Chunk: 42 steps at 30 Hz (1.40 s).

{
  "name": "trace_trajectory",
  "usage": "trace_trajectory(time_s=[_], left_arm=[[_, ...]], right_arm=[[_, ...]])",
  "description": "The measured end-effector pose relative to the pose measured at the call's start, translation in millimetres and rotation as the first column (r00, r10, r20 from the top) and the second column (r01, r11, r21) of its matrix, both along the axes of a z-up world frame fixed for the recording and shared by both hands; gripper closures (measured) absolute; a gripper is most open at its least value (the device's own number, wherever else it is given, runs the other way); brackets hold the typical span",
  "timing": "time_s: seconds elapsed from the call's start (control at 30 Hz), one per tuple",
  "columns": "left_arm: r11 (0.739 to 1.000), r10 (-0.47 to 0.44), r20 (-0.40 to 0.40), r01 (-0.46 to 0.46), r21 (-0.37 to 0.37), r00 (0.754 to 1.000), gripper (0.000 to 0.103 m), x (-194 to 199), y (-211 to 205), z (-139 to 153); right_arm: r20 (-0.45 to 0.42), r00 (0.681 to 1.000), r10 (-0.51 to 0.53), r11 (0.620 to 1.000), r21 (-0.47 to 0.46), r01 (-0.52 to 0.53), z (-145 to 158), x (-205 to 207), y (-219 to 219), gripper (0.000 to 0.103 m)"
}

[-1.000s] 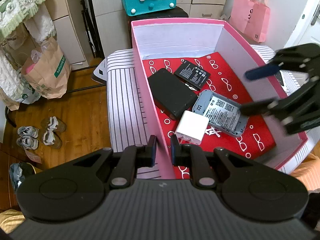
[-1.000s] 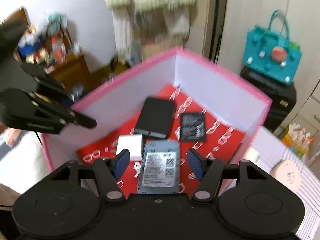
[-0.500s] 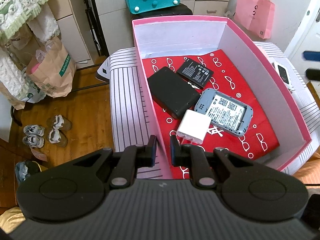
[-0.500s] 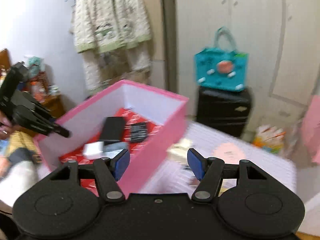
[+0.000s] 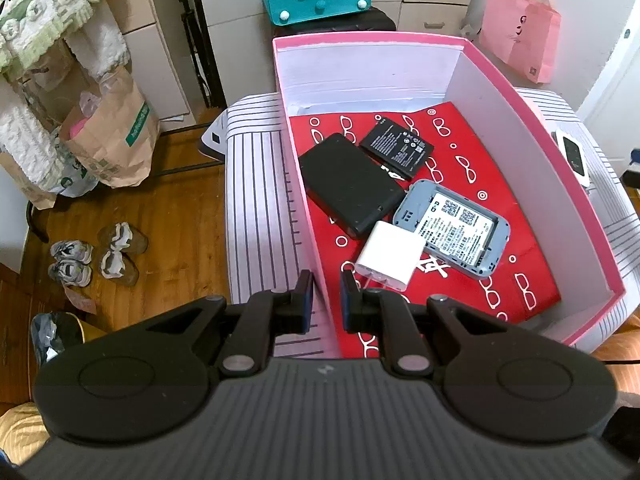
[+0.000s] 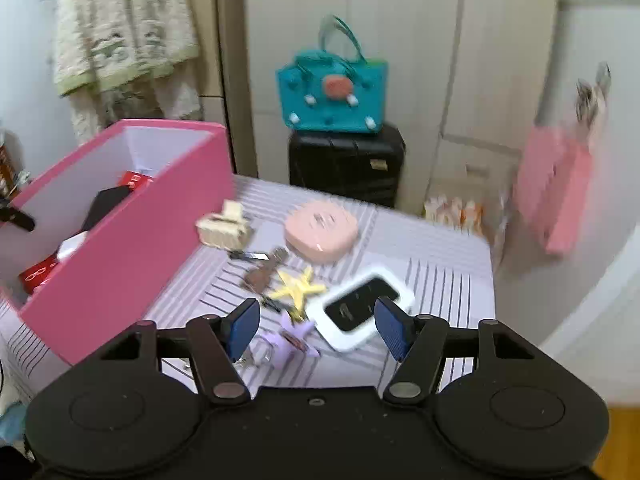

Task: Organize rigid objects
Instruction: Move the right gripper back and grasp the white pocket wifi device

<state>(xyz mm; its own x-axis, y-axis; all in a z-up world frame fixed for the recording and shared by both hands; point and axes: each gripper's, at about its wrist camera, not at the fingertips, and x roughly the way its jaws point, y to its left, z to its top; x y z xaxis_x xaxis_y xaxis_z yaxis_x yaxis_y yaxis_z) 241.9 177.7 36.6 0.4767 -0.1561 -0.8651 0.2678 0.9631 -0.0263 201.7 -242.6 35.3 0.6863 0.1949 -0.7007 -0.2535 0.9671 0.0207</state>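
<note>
A: Left wrist view: the left gripper (image 5: 323, 294) pinches the pink box (image 5: 536, 136) wall between nearly closed fingers; 4 items lie inside — black case (image 5: 350, 186), battery (image 5: 396, 146), white charger (image 5: 390, 256), grey router (image 5: 452, 228).

B: Right gripper (image 6: 316, 326) hovers with fingers wide apart and empty over the striped surface (image 6: 440, 248). Roughly half remains, I judge: white device (image 6: 362, 306), pink case (image 6: 322, 232), clips.

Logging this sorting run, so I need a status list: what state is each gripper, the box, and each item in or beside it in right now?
left gripper: shut on the pink box wall
right gripper: open, empty
pink box: open-topped, lidless
black power bank: flat, in box
battery: flat, in box
grey router: back cover off, in box
white charger: in box, against router
white-framed device: outside, on striped cloth
</note>
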Motion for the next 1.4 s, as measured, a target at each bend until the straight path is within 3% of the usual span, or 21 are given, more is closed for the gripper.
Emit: trace_trajectory(time_s=[0.3,0.43,0.53,0.67,0.87,1.3,1.33,1.4], left_arm=[[1.000,0.016,-0.002,-0.016,0.009,1.000,0.090,1,-3,0],[1.000,0.011,-0.004,-0.011,0.014,1.000,0.090,1,-3,-1],[1.000,0.018,-0.009,-0.018,0.001,1.000,0.090,1,-1,-1],[1.000,0.019,-0.009,-0.019,0.005,1.000,0.090,2,-2,-1],[1.000,0.016,-0.008,-0.016,-0.007,1.000,0.090,2,-2,-1],[1.000,0.009,-0.001,-0.009,-0.014,1.000,0.090,4,2,-2],[1.000,0.009,0.001,-0.009,-0.013,1.000,0.090,4,2,-2],[1.000,0.008,0.004,-0.008,-0.013,1.000,0.090,3,2,-2]], right_arm=[[-0.195,0.973,-0.120,0.967,0.198,0.159,-54,52,-40,0.033],[-0.242,0.957,-0.159,0.947,0.236,0.217,-69,73,-43,0.033],[-0.189,0.964,-0.186,0.964,0.152,0.216,-75,85,-31,0.034],[-0.149,0.976,-0.162,0.972,0.144,0.183,-78,97,-23,0.035],[-0.116,0.991,-0.072,0.994,0.074,0.081,-81,101,-11,0.025],[-0.166,0.978,-0.129,0.992,-0.028,0.126,-76,91,-1,0.022],[-0.164,0.977,-0.134,0.991,-0.027,0.132,-77,91,1,0.023],[-0.127,0.989,-0.069,0.997,-0.035,0.065,-75,88,6,0.035]])
